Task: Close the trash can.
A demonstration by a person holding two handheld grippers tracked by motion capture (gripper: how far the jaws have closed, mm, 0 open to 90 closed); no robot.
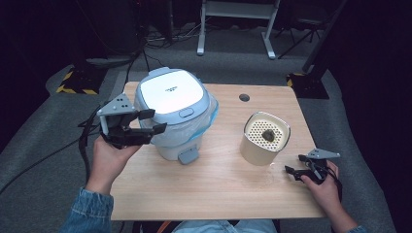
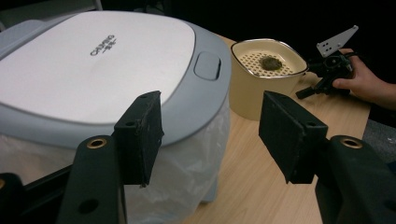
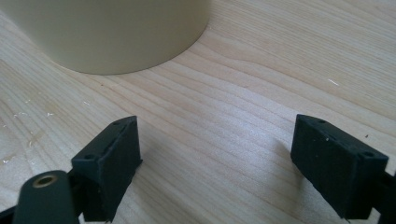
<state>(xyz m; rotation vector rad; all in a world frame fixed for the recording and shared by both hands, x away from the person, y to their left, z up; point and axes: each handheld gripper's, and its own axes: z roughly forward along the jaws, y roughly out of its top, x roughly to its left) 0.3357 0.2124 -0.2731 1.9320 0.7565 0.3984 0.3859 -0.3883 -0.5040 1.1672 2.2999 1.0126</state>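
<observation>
A white and blue-grey lidded bin (image 1: 172,114) with a clear plastic liner stands on the left half of the wooden table (image 1: 218,189). My left gripper (image 1: 158,120) is open at the bin's left side, level with its lid rim. In the left gripper view the jaws (image 2: 212,135) stand apart with nothing between them, the bin lid (image 2: 93,60) just behind. A cream pot (image 1: 265,138) with a perforated insert holds a dark lump (image 1: 267,135). Right of the pot, my right gripper (image 1: 294,164) rests low on the table, open and empty (image 3: 215,163), facing the pot's base (image 3: 112,32).
A small dark round hole (image 1: 244,97) sits near the table's far edge. Cables trail off the table's left side onto the grey floor. A yellow-and-black striped base (image 1: 75,82) and white frame legs (image 1: 233,29) stand beyond the table.
</observation>
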